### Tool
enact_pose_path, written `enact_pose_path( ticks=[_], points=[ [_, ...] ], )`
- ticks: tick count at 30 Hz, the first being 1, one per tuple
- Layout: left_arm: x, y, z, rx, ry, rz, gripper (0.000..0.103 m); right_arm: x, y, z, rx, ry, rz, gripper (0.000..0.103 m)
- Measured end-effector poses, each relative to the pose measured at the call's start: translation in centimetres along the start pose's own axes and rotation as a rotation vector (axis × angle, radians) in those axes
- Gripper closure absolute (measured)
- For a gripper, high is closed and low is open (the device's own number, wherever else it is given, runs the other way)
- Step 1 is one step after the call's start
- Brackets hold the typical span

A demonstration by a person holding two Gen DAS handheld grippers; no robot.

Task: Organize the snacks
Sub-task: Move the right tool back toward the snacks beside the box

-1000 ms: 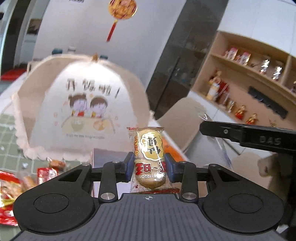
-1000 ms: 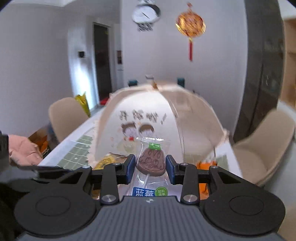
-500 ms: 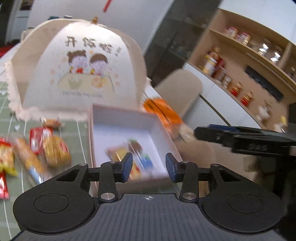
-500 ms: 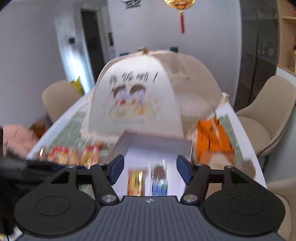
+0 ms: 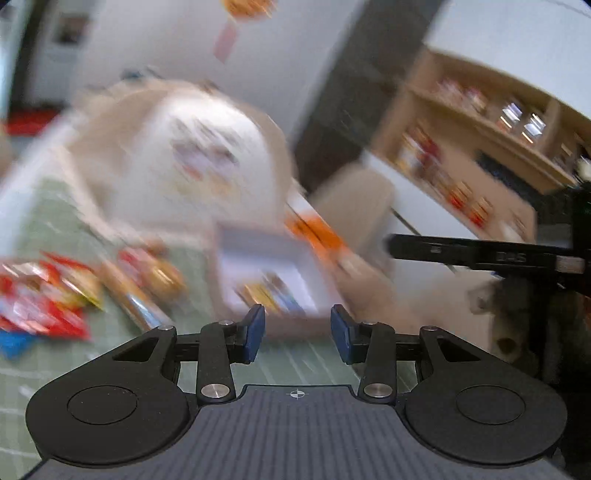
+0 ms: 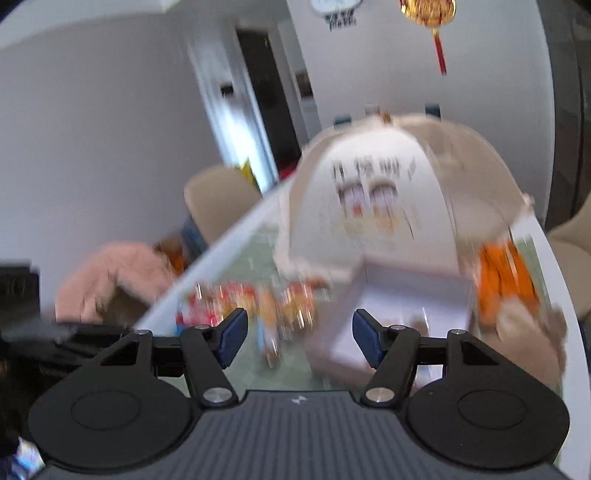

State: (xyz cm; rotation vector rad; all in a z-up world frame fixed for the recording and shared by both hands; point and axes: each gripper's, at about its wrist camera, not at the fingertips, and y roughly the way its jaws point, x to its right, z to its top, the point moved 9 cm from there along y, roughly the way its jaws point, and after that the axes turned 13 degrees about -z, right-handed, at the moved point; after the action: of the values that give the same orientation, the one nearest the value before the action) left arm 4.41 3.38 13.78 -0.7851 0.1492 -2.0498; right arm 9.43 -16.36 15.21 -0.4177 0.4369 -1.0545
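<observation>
White box [image 5: 264, 258], open-topped, on the green gridded tablecloth [image 5: 44, 221]; in the left wrist view it lies at frame centre, directly above the gap of the left gripper [image 5: 297, 334] and apart from it. A few blurred wrappers (yellow, blue) lie on its floor. In the right wrist view the box [image 6: 406, 295] sits right of centre, behind the right-hand finger of the right gripper [image 6: 299, 341].

Loose snack packets [image 5: 48, 295], red, yellow and orange, lie on the cloth in the left of the left wrist view, left of the box and well apart from the tool; in the right wrist view the same heap [image 6: 258, 299] shows just above the gap between the fingers.

Both grippers stand with blue pads [image 5: 255, 332] parted and nothing between them.

Behind the box stands a domed mesh food cover [image 6: 388, 192] printed with two cartoon children and a line of characters, too blurred to read. An orange package [image 6: 504, 280] lies right of the box. The other gripper [image 5: 480, 254] crosses the right edge of the left wrist view; its lettering is smeared.

Room: white-edged table [image 6: 561, 295], beige chairs [image 6: 218, 199], white walls, dark doorway [image 6: 266, 88], wall clock [image 6: 336, 5], red-and-gold hanging ornament [image 6: 428, 11], wooden shelves of jars and figurines [image 5: 480, 147]. Heavy motion blur throughout.
</observation>
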Motion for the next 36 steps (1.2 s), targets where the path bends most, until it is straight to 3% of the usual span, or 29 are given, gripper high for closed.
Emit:
enact_pose_path(
  ticks=[4, 8, 11, 14, 16, 19, 22, 24, 28, 33, 36],
  points=[
    [-6.6, -3.3, 3.0, 0.185, -0.113, 0.257, 0.059, -1.5, 3.0, 4.3, 0.086, 0.034, -0.065, 0.033],
    [-15.5, -6.5, 3.2, 0.322, -0.200, 0.523, 0.059, -3.3, 7.6, 4.5, 0.033, 0.055, -0.084, 0.032],
    [-23.3, -8.1, 2.2, 0.348, -0.288, 0.657, 0.059, -5.6, 10.3, 2.0, -0.044, -0.003, -0.046, 0.032],
    [-30.8, -8.0, -0.5, 0.296, -0.474, 0.708, 0.059, -6.9, 12.2, -0.8, -0.097, -0.110, -0.089, 0.032],
    [-33.5, -7.4, -2.1, 0.277, -0.557, 0.700, 0.059, -7.5, 13.4, -2.7, -0.145, -0.158, -0.104, 0.032],
    [-34.5, -5.3, -2.2, 0.253, -0.533, 0.623, 0.059, -7.8, 15.0, -4.6, -0.203, -0.177, -0.101, 0.032],
    [-33.7, -2.3, -1.7, 0.146, -0.396, 0.559, 0.062, -8.1, 16.3, -5.7, -0.237, -0.188, -0.086, 0.032],
    [-32.1, -0.3, -1.3, 0.065, -0.251, 0.537, 0.061, -8.9, 17.6, -6.0, -0.240, -0.213, -0.087, 0.032],
    [-27.9, 2.4, -2.4, -0.066, -0.067, 0.459, 0.061, -11.0, 20.0, -5.6, -0.181, -0.300, -0.100, 0.032],
    [-23.9, 3.4, -5.3, -0.155, -0.050, 0.304, 0.062, -12.1, 24.7, -4.5, -0.096, -0.405, -0.222, 0.031],
    [-22.6, 2.6, -6.9, -0.172, -0.126, 0.230, 0.076, -12.2, 27.7, -4.8, -0.104, -0.438, -0.250, 0.031]
  ],
)
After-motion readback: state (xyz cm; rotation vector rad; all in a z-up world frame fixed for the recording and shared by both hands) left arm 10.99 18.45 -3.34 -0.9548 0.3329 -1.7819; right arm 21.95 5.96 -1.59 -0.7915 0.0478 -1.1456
